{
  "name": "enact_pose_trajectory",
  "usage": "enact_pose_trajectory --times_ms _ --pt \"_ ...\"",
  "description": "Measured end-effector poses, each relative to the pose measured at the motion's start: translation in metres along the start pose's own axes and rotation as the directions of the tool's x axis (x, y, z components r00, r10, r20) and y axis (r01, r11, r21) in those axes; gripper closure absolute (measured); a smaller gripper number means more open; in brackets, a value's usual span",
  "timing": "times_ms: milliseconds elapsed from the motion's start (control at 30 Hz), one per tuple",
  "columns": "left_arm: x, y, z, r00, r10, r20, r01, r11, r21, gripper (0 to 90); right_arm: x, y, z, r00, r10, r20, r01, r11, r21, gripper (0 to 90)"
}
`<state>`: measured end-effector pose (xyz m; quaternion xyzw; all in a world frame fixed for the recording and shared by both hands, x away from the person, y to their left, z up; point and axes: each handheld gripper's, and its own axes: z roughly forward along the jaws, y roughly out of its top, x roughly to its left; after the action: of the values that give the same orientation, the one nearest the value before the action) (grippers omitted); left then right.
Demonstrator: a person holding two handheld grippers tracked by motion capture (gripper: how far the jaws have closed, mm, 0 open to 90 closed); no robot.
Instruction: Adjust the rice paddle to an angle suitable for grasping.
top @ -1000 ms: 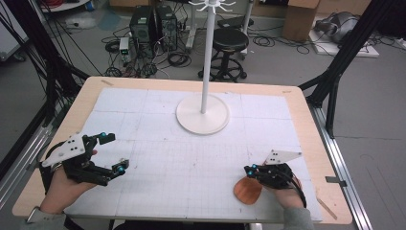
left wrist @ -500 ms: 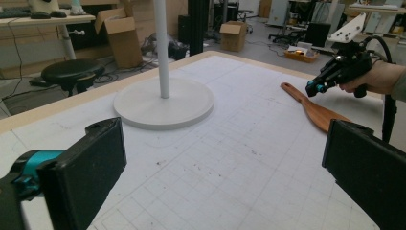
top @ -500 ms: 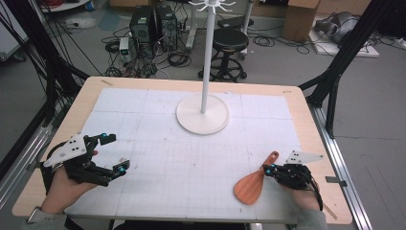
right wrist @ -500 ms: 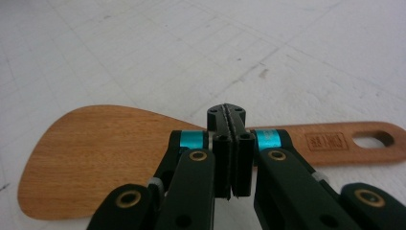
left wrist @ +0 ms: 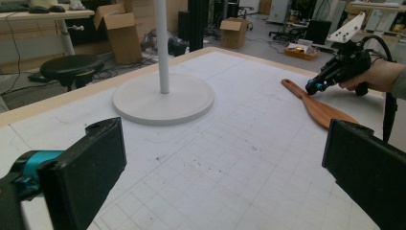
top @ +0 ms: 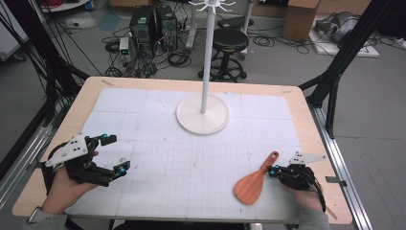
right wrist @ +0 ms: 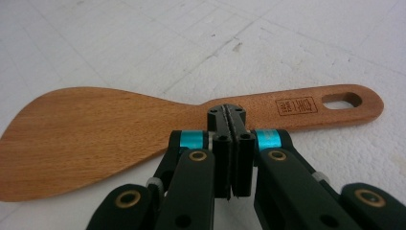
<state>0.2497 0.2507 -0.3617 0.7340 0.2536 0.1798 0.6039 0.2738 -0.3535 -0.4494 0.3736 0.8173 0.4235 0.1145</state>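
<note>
Wooden spatula [top: 254,182] lies flat on the white gridded mat [top: 191,158] near the bench's front right corner, broad blade toward the front edge, handle with its hang hole angled back and toward the right edge. Right gripper [top: 274,170] sits just beside the handle on its right-edge side, jaws pressed fully together with nothing between them; in the right gripper view the closed tips [right wrist: 226,115] sit at the spatula [right wrist: 143,124] neck, at or just above the wood, contact can't be confirmed. Stamped mark and oval hole visible on the handle there. Person's right hand [top: 306,194] grips the gripper body from the front edge, grey plate on top. Left gripper [top: 116,153] is near the front left corner, well apart from the spatula, jaws spread wide and empty, hovering over the mat; left hand [top: 67,187] comes in from the front edge. Left gripper view: both black jaws far apart at the frame sides, bare mat between them, spatula [left wrist: 318,106] and right gripper [left wrist: 311,87] farther off toward the right. White stand [top: 203,115] with round base and thin upright pole stands at the bench's back middle, well apart from both grippers. Bench [top: 316,134] has a light wood rim around the mat.
</note>
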Motion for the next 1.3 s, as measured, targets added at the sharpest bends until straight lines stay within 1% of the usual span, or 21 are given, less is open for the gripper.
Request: enact_pose_trajectory --times_ms 133,167,200,300,333,400,567,800,1033,1067,1300 --pt "0.000 0.000 0.000 1.0000 0.001 0.001 -0.001 1.0000 0.003 1.8 0.000 0.001 0.001 1.0000 -0.001 0.009 0.001 1.000 0.012 89.8" --pt "0.000 -0.001 0.000 1.0000 0.000 0.000 0.000 1.0000 0.002 1.8 0.000 0.001 0.003 0.9999 -0.005 0.012 0.005 1.000 0.028 89.7" --pt "0.000 -0.001 0.000 1.0000 0.001 0.003 -0.001 1.0000 0.003 1.8 0.000 0.002 0.004 0.9998 -0.013 0.013 0.013 1.000 0.027 89.8" --pt "0.000 -0.001 0.000 1.0000 -0.005 0.001 0.005 1.0000 0.002 1.8 0.000 0.003 0.005 0.9999 -0.011 0.008 0.011 1.000 0.029 89.8" --pt "0.000 -0.001 0.000 1.0000 -0.007 -0.001 0.007 1.0000 0.002 1.8 -0.002 0.005 0.007 0.9999 -0.017 0.003 0.016 0.999 0.031 89.8" --pt "0.001 -0.001 -0.001 1.0000 -0.002 0.000 0.002 1.0000 0.002 1.8 -0.002 0.006 0.008 0.9998 -0.021 0.002 0.021 0.999 0.033 89.7" --pt "0.000 -0.002 -0.001 1.0000 -0.007 -0.003 0.007 1.0000 0.004 1.8 -0.002 0.007 0.010 0.9997 -0.025 0.000 0.025 0.999 0.034 89.8" --pt "0.000 -0.004 -0.003 0.9999 -0.007 -0.009 0.007 1.0000 0.006 1.8 -0.002 0.012 0.016 0.9990 -0.044 0.005 0.044 0.998 0.034 89.7" --pt "0.000 -0.005 -0.006 0.9998 -0.008 -0.016 0.008 0.9999 0.007 1.8 0.000 0.017 0.022 0.9987 -0.050 -0.008 0.050 0.998 0.034 89.8" --pt "0.000 -0.005 -0.007 0.9998 -0.009 -0.018 0.009 0.9999 0.009 1.8 -0.001 0.019 0.024 0.9985 -0.050 -0.020 0.051 0.998 0.037 89.7" --pt "-0.001 -0.006 -0.011 0.9994 -0.013 -0.033 0.014 0.9998 0.011 1.8 0.000 0.024 0.031 0.9974 -0.063 -0.035 0.065 0.997 0.040 89.7"
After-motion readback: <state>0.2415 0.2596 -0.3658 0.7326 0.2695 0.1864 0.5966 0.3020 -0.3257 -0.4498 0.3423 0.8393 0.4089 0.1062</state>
